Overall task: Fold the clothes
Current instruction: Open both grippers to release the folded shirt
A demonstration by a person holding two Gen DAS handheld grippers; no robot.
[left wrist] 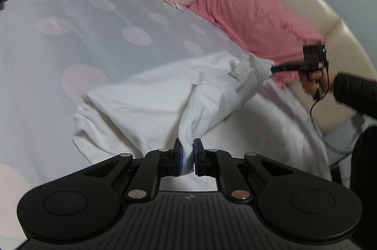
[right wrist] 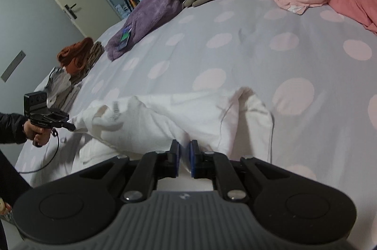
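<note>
- Pinching a fold of the white shirt (left wrist: 150, 94), the left claw (left wrist: 187, 158) sits at lower centre.
- Right claw (right wrist: 184, 157) grips another shirt edge.
- Shirt lies on the dotted bed (right wrist: 235, 38), mid-frame.

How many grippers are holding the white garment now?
2. The left gripper pinches one edge of the white garment; the right gripper pinches the opposite edge. No others are visible.

A white T-shirt (left wrist: 146, 94) lies rumpled and partly doubled over on the polka-dot bed (left wrist: 70, 14), a printed neck label showing (text too blurred to read). Two of its edges are lifted off the bed, stretched taut between them.
</note>
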